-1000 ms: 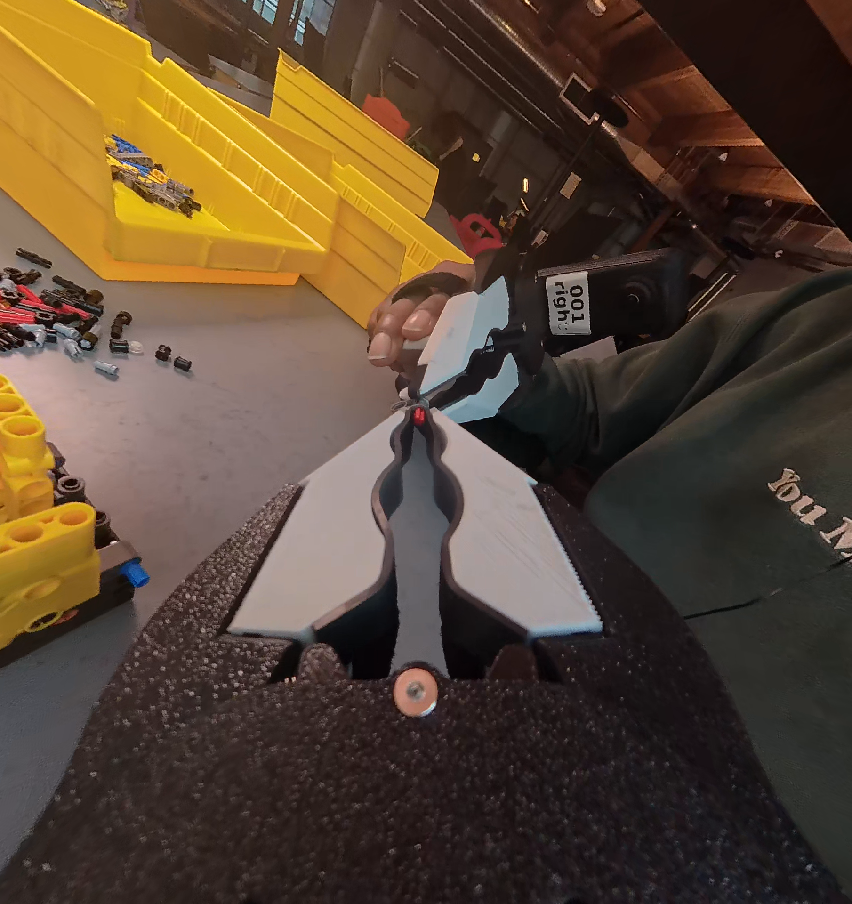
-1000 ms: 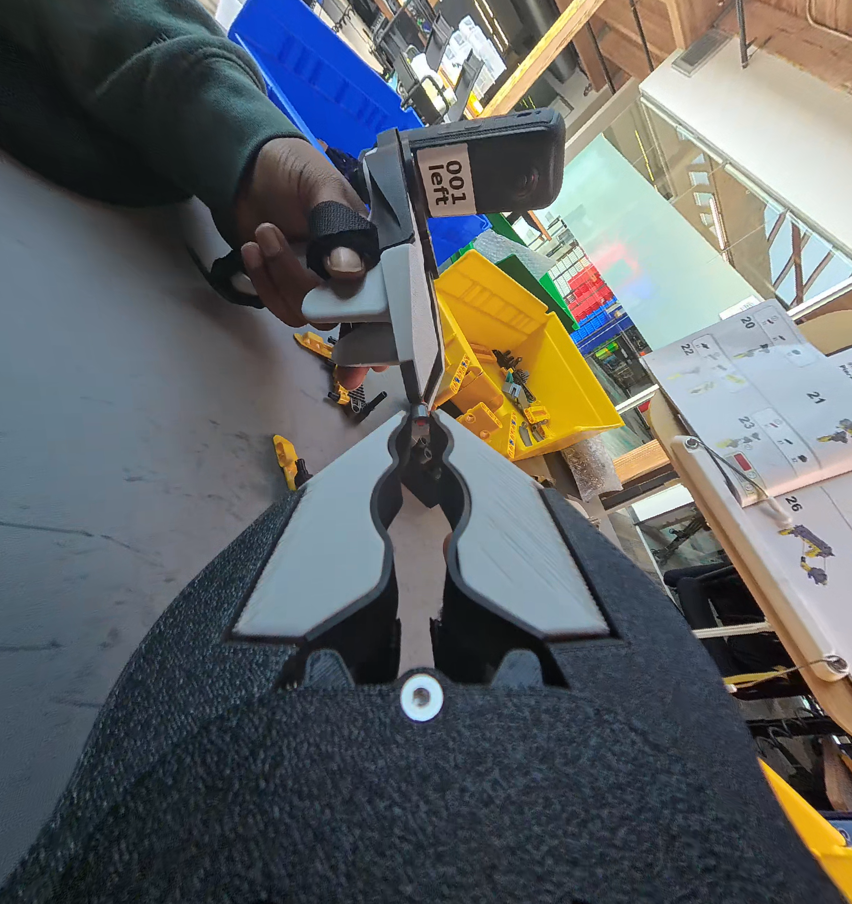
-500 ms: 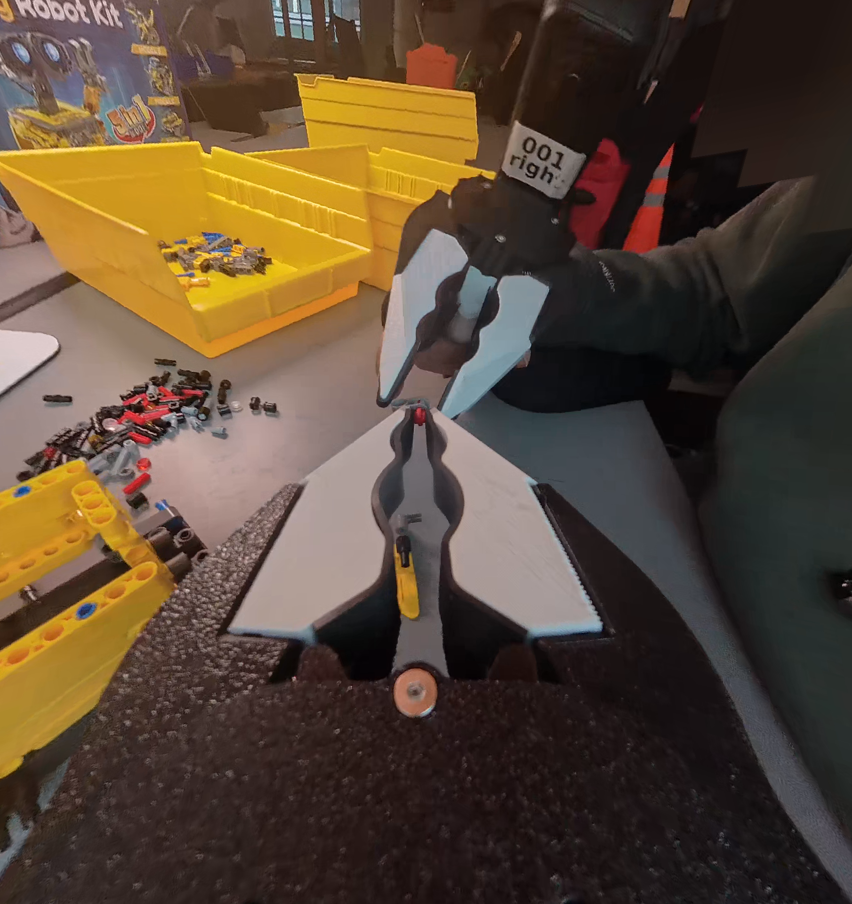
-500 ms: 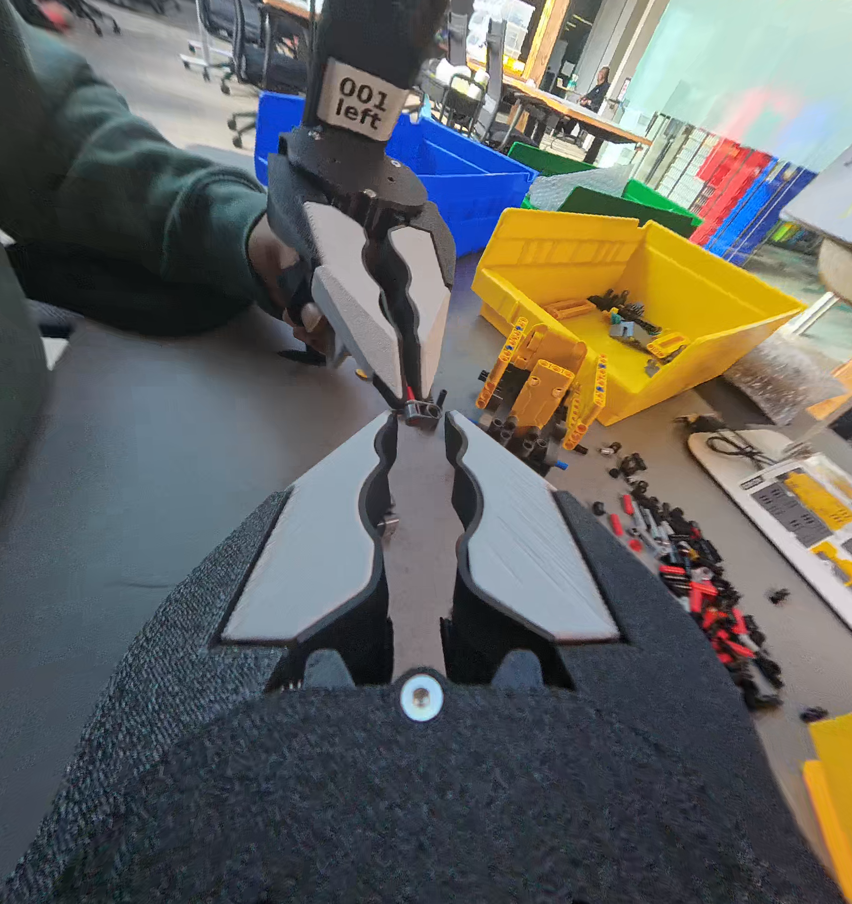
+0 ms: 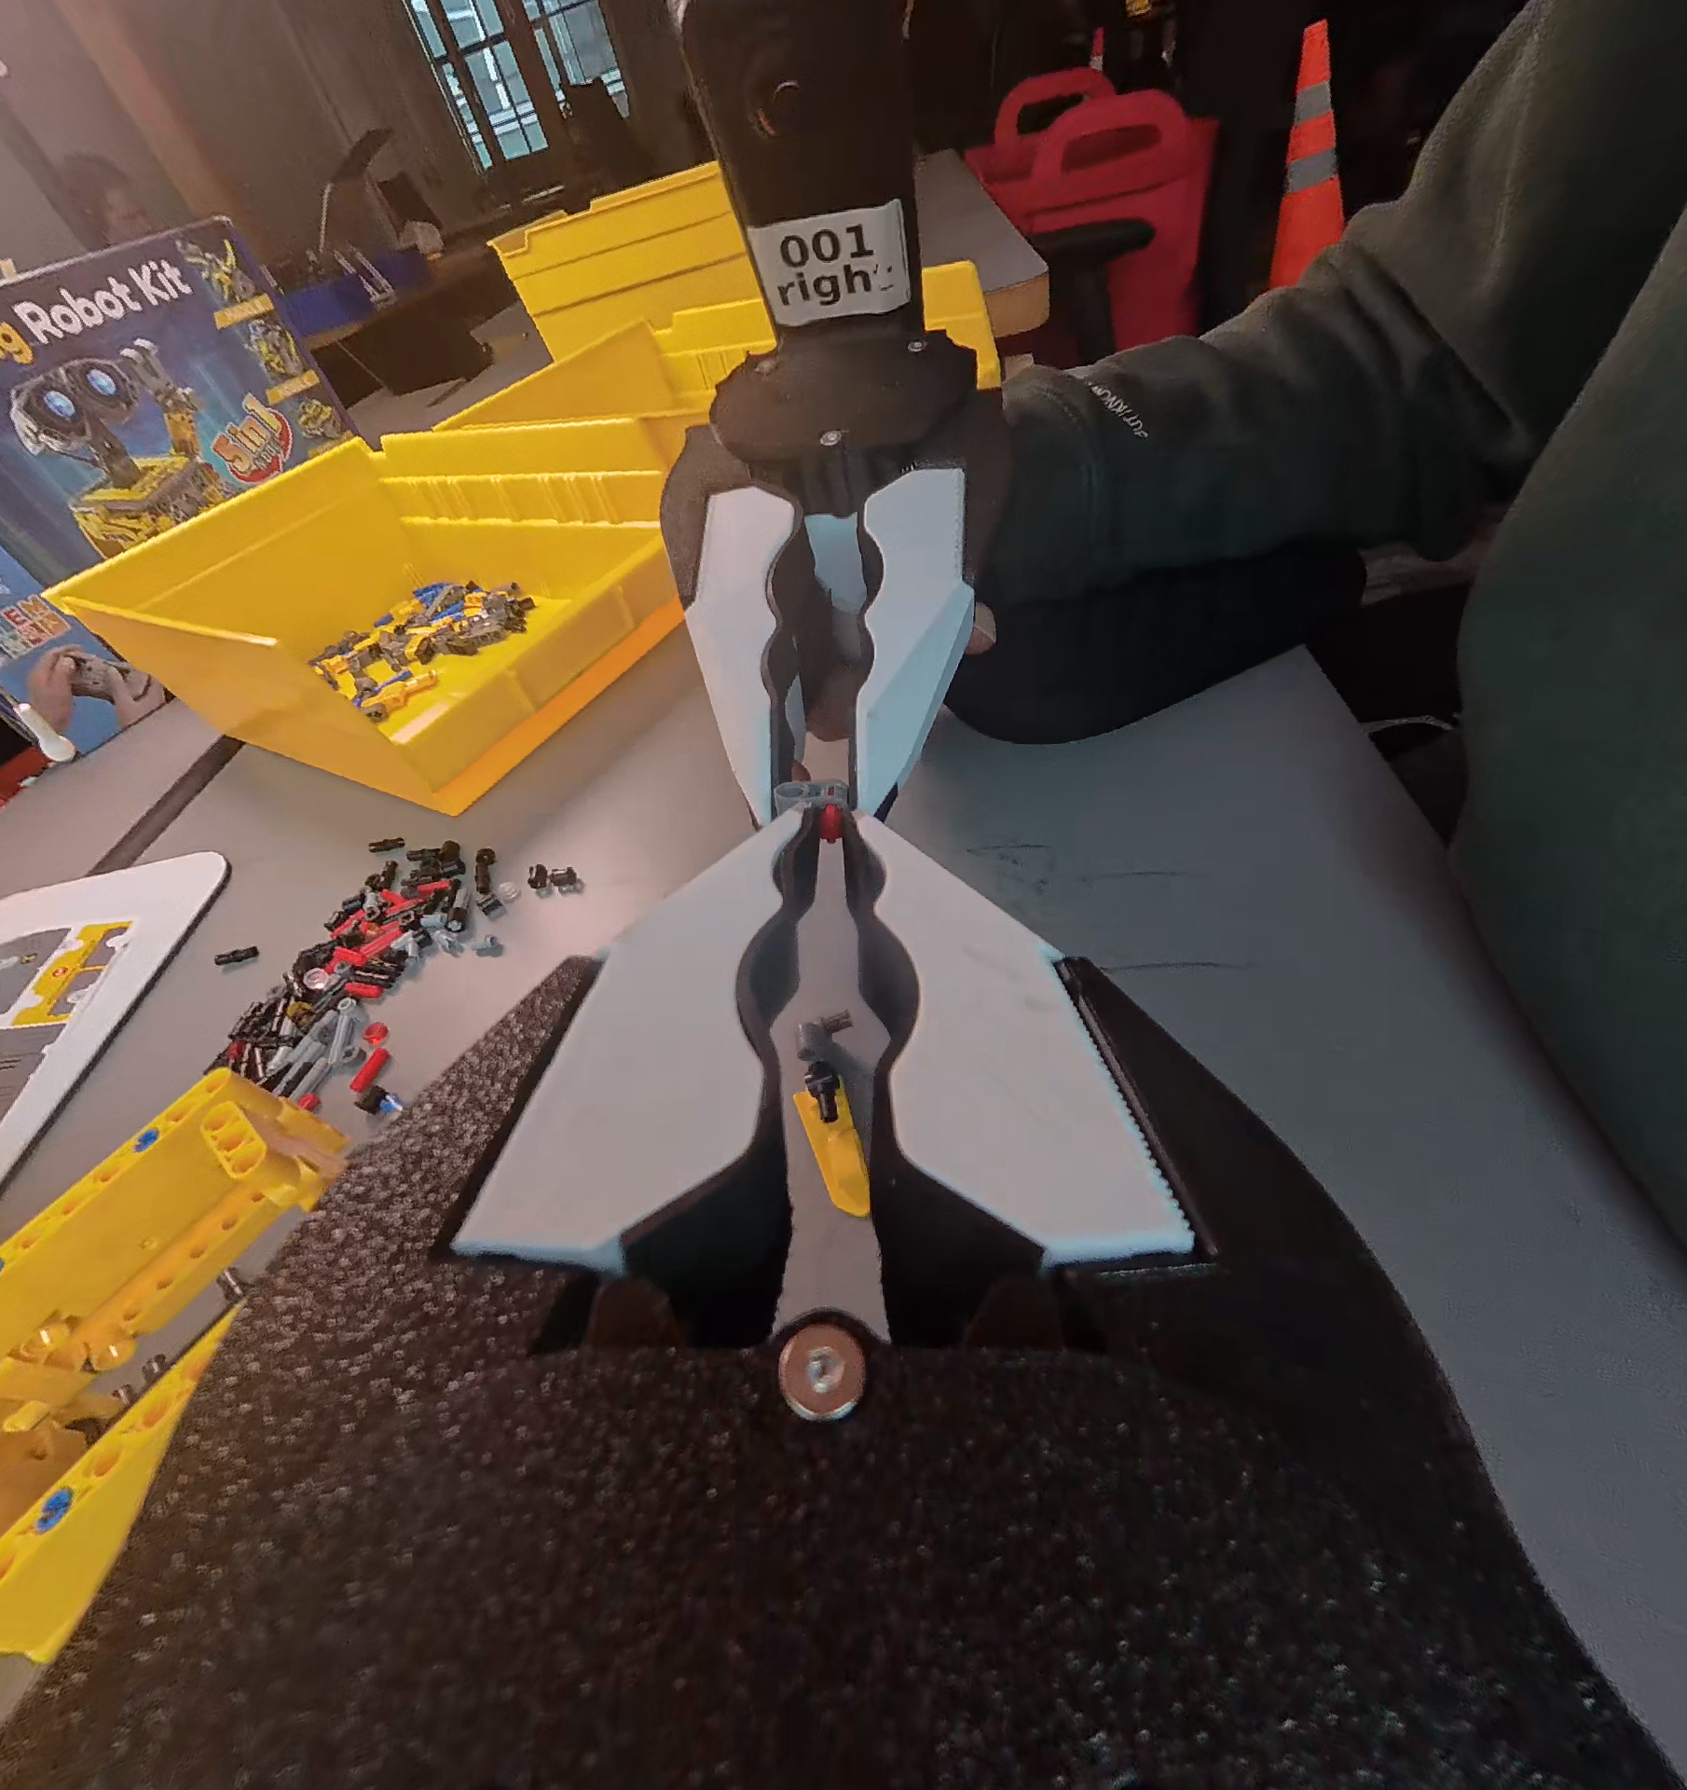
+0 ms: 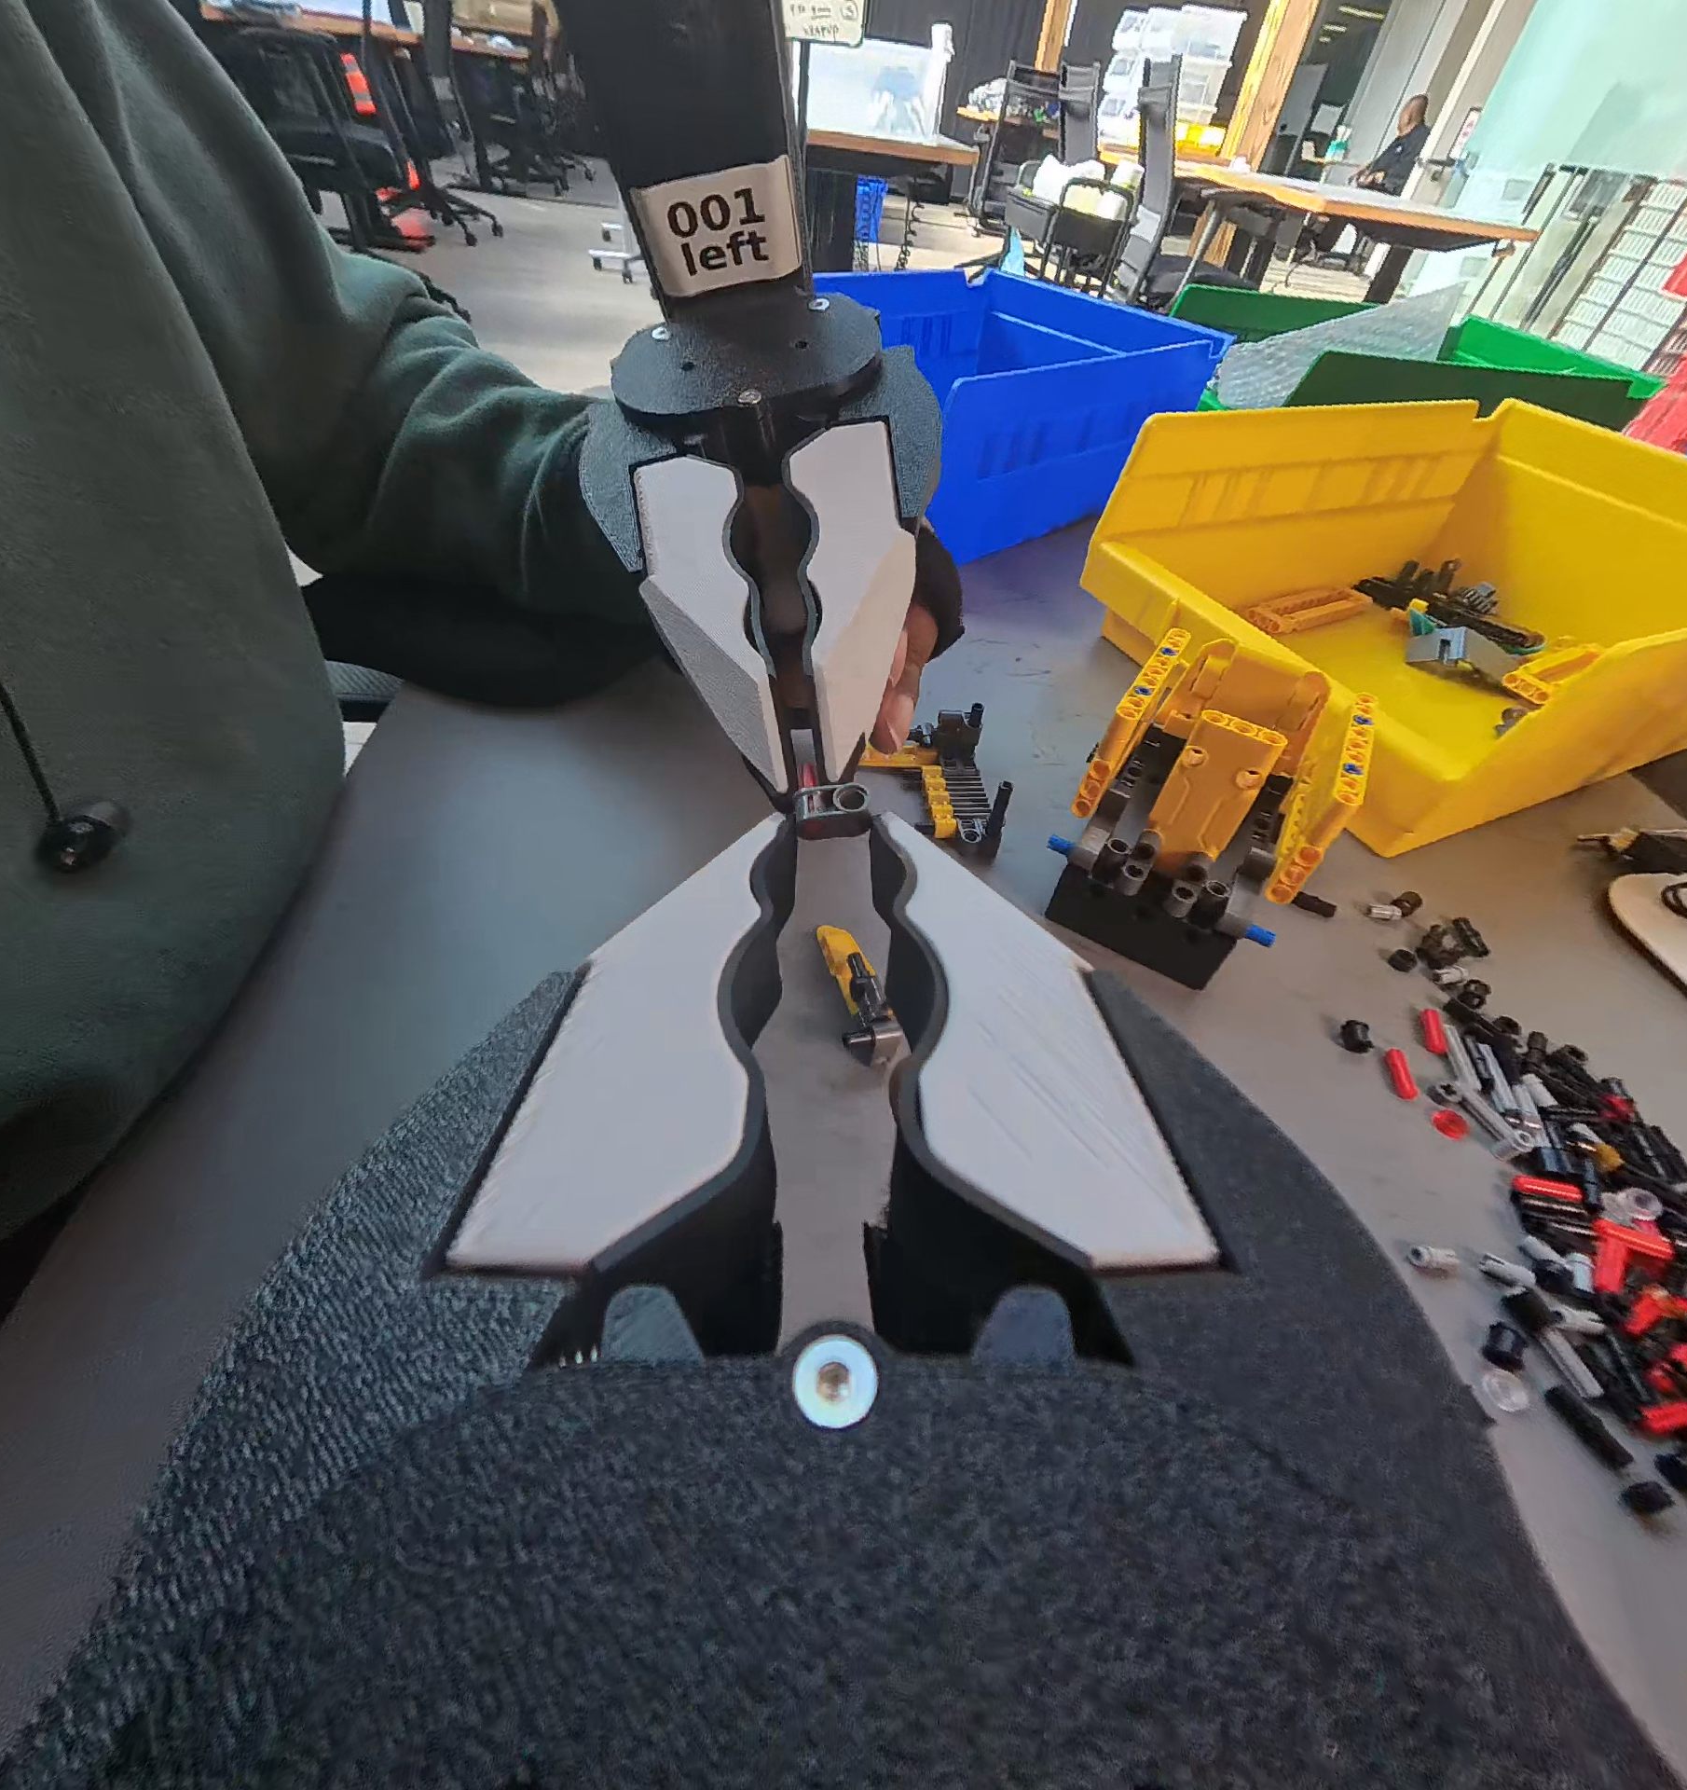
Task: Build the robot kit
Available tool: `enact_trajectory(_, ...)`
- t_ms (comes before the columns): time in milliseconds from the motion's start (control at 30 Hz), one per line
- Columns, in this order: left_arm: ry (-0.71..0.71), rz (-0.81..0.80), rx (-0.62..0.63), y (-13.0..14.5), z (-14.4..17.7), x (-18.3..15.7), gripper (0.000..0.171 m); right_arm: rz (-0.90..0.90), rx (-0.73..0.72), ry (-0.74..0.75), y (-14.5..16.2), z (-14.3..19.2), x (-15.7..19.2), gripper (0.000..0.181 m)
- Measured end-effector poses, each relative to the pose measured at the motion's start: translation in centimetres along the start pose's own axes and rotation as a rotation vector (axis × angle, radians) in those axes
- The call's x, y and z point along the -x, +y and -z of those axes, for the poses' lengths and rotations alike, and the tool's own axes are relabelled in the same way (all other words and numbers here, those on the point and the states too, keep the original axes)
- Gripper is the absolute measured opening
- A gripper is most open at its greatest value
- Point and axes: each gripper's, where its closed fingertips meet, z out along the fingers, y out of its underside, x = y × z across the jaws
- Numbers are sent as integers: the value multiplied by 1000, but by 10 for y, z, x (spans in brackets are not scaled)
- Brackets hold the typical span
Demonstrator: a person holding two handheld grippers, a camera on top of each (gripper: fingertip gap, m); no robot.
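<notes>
Two grippers tip to tip above grey bench (image 5: 1208, 872) | yellow bin (image 6: 1401, 542), brick model (image 6: 1198, 804) beside | right gripper (image 6: 828, 823) jaws pinching grey connector (image 6: 832, 802) | left gripper (image 5: 828, 825) jaws pinching red pin (image 5: 829, 824)

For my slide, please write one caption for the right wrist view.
Two grippers meet tip to tip: right gripper pinches a grey connector, left gripper a red pin.
</notes>
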Motion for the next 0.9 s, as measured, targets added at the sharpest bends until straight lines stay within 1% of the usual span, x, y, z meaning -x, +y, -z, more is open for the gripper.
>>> enact_trajectory(133, 44, 142, 15, 5, -1, 0, 4, 106, 34, 45, 5, -1, -2, 14)
enact_trajectory(267, 109, 342, 1, 7, -1, 2, 5, 218, 50, 104, 4, 1, -6, 14)
enact_trajectory(400, 202, 557, -15, 9, -3, 0, 11, 299, 42, 132, 0, 1, -5, 14)
enact_trajectory(433, 224, 595, -23, 8, -3, -1, 8, 320, 45, 142, 0, 1, -5, 14)
enact_trajectory(533, 272, 665, -52, 3, -2, -3, 6, 356, 47, 156, -2, 1, -5, 13)
enact_trajectory(700, 307, 756, -88, -1, 0, -1, 8, 428, 70, 181, -1, 0, -4, 13)
enact_trajectory(900, 292, 762, -62, 4, -1, 1, 5, 463, 90, 198, 2, -1, -6, 13)
